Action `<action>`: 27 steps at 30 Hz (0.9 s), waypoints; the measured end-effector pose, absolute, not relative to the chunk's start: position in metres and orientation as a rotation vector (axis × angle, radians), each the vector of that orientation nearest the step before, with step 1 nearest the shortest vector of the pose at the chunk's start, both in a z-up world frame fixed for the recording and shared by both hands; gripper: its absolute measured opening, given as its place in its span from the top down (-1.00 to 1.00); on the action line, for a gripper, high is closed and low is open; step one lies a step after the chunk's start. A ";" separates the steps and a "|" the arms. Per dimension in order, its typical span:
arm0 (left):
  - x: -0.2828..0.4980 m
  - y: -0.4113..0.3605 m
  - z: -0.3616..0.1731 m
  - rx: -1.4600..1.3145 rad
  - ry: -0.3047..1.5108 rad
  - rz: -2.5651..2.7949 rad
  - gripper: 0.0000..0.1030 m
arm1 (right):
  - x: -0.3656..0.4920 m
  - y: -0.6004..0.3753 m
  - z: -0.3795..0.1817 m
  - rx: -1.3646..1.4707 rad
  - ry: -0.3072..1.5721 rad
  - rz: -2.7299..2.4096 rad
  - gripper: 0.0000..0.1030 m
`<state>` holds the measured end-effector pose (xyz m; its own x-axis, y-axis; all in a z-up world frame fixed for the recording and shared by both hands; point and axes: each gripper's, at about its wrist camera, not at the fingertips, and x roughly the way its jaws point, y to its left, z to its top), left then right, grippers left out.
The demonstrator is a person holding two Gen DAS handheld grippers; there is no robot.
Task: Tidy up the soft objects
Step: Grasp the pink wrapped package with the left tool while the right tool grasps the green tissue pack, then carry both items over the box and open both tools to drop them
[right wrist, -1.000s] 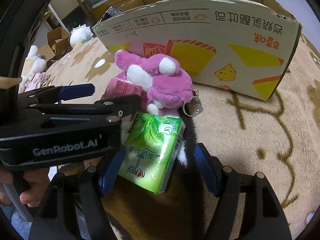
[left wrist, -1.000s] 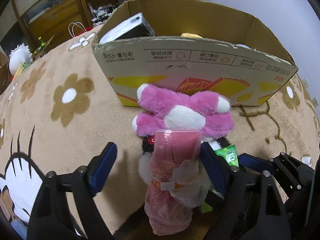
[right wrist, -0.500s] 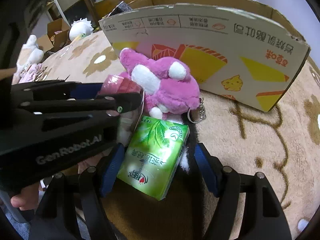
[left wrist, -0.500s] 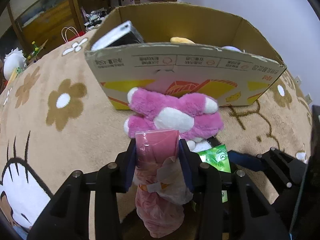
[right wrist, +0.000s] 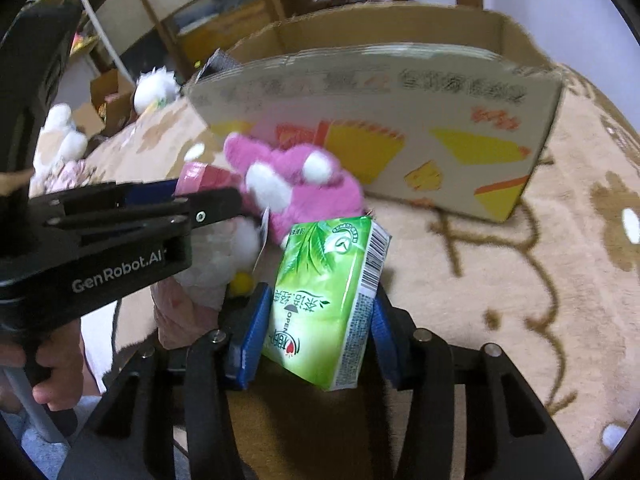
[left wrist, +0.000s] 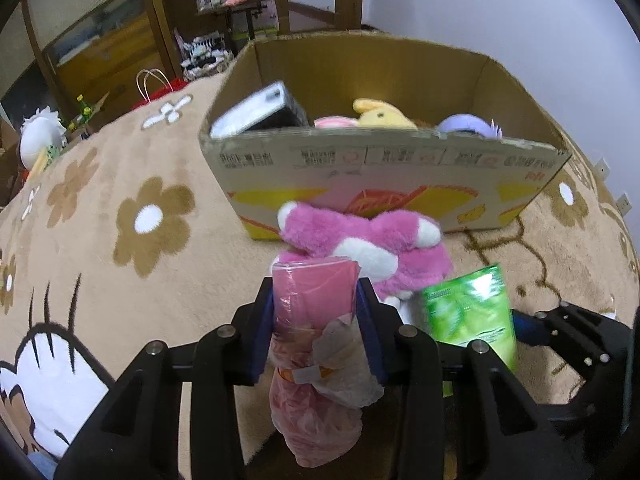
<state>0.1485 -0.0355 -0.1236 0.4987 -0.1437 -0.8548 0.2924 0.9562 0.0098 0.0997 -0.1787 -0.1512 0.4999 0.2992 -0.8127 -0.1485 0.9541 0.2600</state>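
My left gripper (left wrist: 316, 316) is shut on a pink plastic-wrapped roll (left wrist: 314, 312) and holds it above the rug. My right gripper (right wrist: 318, 320) is shut on a green tissue pack (right wrist: 328, 300), lifted off the rug; the pack also shows in the left wrist view (left wrist: 470, 312). A pink and white plush toy (left wrist: 360, 240) lies on the rug against the front wall of an open cardboard box (left wrist: 384, 168). The toy (right wrist: 296, 188) and the box (right wrist: 380, 128) also show in the right wrist view. The box holds several soft toys and a dark flat item.
A beige rug with brown flower patterns (left wrist: 152, 220) covers the floor. White plush toys (right wrist: 156, 88) and small cartons sit at the far left. Wooden shelves (left wrist: 224, 0) stand behind the box. A white wall (left wrist: 500, 8) is at the right.
The right gripper has shut on the green tissue pack and lifted it. The left gripper shut on the pink roll earlier and both grippers have risen, showing more of the box's inside.
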 end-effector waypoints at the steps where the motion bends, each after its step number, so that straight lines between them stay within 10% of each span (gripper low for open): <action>1: 0.149 -0.035 -0.122 0.163 1.005 -0.263 0.28 | 0.099 -0.182 -0.148 0.170 1.001 0.267 0.01; 27: 0.147 -0.013 -0.032 0.088 0.730 -0.251 0.70 | 0.084 -0.214 -0.042 0.236 0.643 0.184 0.01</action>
<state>0.1471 -0.0134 -0.0320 0.7171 -0.1959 -0.6689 0.2566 0.9665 -0.0080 0.0840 -0.2137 -0.0422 0.7853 0.2420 -0.5699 -0.0966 0.9571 0.2733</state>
